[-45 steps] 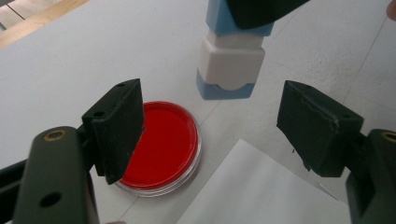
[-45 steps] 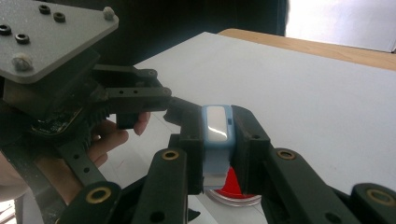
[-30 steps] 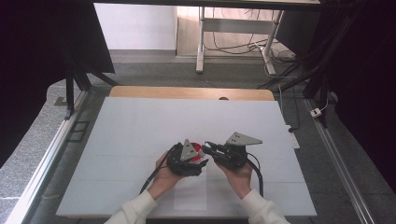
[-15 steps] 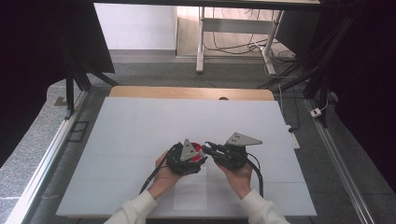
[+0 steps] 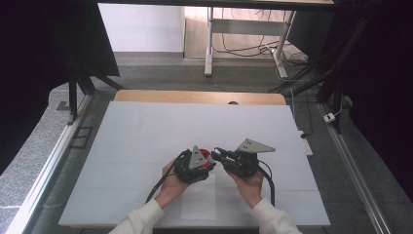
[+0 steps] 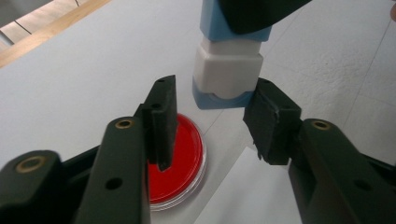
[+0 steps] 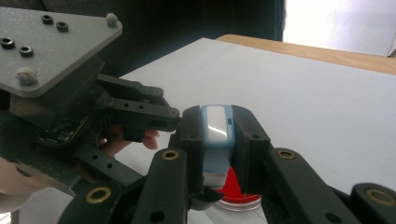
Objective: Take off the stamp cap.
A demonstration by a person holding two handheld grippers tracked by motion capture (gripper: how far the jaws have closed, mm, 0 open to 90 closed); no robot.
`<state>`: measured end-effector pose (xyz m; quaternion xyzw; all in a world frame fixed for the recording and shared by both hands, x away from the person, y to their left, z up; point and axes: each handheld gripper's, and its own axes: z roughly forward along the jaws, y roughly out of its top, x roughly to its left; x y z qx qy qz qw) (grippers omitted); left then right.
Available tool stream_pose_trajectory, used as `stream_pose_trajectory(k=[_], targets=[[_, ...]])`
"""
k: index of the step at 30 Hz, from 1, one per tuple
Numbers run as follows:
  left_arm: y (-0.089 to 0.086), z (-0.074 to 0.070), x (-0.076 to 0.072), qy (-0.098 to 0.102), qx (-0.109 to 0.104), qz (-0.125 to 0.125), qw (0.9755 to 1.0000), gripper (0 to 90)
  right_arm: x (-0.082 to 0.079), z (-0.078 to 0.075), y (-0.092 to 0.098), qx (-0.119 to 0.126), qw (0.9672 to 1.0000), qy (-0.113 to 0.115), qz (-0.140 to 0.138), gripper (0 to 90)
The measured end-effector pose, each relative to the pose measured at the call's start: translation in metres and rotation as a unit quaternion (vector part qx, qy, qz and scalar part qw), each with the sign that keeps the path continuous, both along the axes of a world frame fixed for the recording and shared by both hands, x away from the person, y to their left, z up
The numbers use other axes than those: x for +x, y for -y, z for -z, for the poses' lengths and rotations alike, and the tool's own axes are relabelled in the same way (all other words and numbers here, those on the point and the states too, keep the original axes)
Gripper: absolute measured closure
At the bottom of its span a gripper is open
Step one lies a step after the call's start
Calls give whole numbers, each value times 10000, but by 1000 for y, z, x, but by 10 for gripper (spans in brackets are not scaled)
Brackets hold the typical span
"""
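My right gripper [image 7: 217, 117] is shut on a small blue-and-white device [image 7: 215, 135] and holds it end-down over the white table. A red round dish [image 6: 184, 154] lies flat on the table below it. My left gripper [image 6: 215, 100] meets it from the other side, and the device's lower blue-and-white end [image 6: 227, 65] hangs between its jaws. Those jaws have just been closing. The right-hand pad [image 6: 273, 121] is at the device's blue tip, while the left-hand pad [image 6: 163, 116] stands apart from it. In the high view both grippers [image 5: 214, 158] meet tip to tip near the table's front middle.
The white table sheet [image 5: 146, 136] lies open to the left, right and back, ending in a wooden strip [image 5: 195, 96]. A white paper rectangle [image 5: 199, 200] lies by the front edge. Dark frame rails [image 5: 350, 161] flank the table.
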<state>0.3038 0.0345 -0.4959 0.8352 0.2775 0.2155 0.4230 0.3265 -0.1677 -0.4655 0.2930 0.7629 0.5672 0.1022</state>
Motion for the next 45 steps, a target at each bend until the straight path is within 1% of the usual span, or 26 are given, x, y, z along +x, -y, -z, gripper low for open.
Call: stream_pose_trajectory(k=[8,14,16,17,18,20,23,29,31,32,35,39,45], targets=[[1,0,-1,8,32,63,10000,627,0,1,0,-1,10000,30,23,751],[1,1,-1,35,66,60,10000,626,0,2,0,-3,10000,21,29,751],[1,1,-1,32,69,39,10000,598,0,2,-1,-26,10000,15,28,751],[1,1,-1,23,69,49,10000,603,-1,3,-1,-37,10000,16,23,751],[2,1,-1,42,85,50,9999,631,-1,3,-1,-41,10000,32,31,751],[3,1,-1,66,108,40,9999,633,-1,3,-1,-41,10000,32,35,751],[2,1,-1,24,85,42,10000,634,0,3,-1,-39,10000,22,43,751],[3,1,-1,5,71,15,10000,630,-1,3,-1,-38,10000,40,53,752],[2,1,-1,-27,94,30,9999,625,-2,3,-1,-32,10000,59,68,751],[2,2,0,-44,86,25,9999,621,-2,3,-1,-19,9999,91,75,752],[2,1,0,-65,47,30,10000,627,-2,3,-1,-17,10000,65,63,752],[3,2,-1,-48,121,39,9999,634,-3,4,-2,-31,10000,61,67,751],[4,3,-3,75,225,15,9997,646,-4,4,-3,-57,9999,92,101,752]])
